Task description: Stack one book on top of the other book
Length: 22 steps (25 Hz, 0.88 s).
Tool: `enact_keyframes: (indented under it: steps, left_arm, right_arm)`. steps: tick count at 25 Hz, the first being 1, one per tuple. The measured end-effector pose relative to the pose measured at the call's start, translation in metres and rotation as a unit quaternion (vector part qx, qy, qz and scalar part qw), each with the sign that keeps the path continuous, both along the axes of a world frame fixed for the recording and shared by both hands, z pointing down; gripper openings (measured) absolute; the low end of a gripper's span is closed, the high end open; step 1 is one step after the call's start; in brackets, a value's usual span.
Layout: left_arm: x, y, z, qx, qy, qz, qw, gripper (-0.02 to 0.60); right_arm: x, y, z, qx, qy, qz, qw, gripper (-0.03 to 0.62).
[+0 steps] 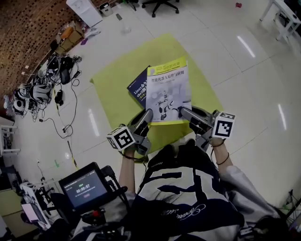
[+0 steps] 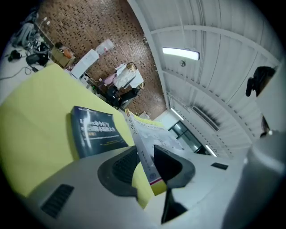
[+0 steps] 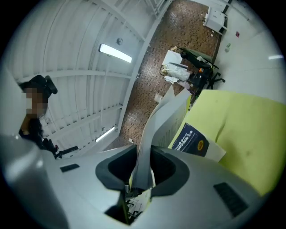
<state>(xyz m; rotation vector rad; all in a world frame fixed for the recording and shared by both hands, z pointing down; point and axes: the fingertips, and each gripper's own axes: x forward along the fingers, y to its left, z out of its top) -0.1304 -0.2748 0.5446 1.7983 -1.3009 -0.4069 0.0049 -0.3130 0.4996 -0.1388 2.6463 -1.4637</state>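
A yellow-and-white book point(image 1: 168, 89) hangs lifted over the yellow mat point(image 1: 113, 80), overlapping the right part of a dark blue book point(image 1: 138, 90) that lies flat on the mat. My left gripper point(image 1: 149, 115) is shut on the lifted book's near left corner. My right gripper point(image 1: 182, 112) is shut on its near right corner. In the left gripper view the book's spine point(image 2: 142, 143) stands between the pads, and the blue book point(image 2: 96, 132) lies beyond on the mat point(image 2: 35, 107). In the right gripper view the book's pages point(image 3: 165, 118) rise from the jaws, with the blue book point(image 3: 194, 139) below them.
The mat lies on a white tiled floor. Cables and gear point(image 1: 42, 89) are heaped at the left by a brick wall. A small screen on a stand point(image 1: 84, 188) is at the lower left, next to the person's body. An office chair base point(image 1: 160, 4) stands at the far edge.
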Motion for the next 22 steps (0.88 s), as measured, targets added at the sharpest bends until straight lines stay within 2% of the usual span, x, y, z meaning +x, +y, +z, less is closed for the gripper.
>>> enact_keyframes:
  steps: [2,6,11,15,18,21,22]
  left_arm:
    - [-0.021,0.014,0.028,-0.019,-0.024,-0.005,0.9995,0.124]
    - [-0.055,0.040,0.076,-0.064,-0.050,-0.003,0.9967,0.123]
    - [-0.080,0.049,0.080,-0.118,-0.106,0.032,0.9868,0.100]
    - [-0.097,0.043,0.074,-0.129,-0.094,0.035,0.9865,0.100]
    - [-0.097,0.034,0.078,-0.128,-0.097,0.033,0.9864,0.103]
    - [-0.095,0.033,0.081,-0.131,-0.087,0.025,0.9872,0.106]
    - [-0.097,0.035,0.082,-0.135,-0.095,0.021,0.9860,0.109]
  right_arm:
    - [-0.020,0.013,0.035,-0.016,0.010,-0.006,1.000,0.091]
    - [-0.052,0.040,0.091,-0.053,0.032,-0.003,0.998,0.095]
    - [-0.076,0.065,0.115,-0.080,0.147,0.014,0.986,0.094]
    - [-0.088,0.058,0.109,-0.102,0.184,0.057,0.976,0.094]
    - [-0.088,0.048,0.119,-0.108,0.218,0.099,0.965,0.094]
    - [-0.080,0.045,0.133,-0.104,0.255,0.133,0.952,0.137]
    - [-0.076,0.045,0.136,-0.099,0.268,0.145,0.947,0.160]
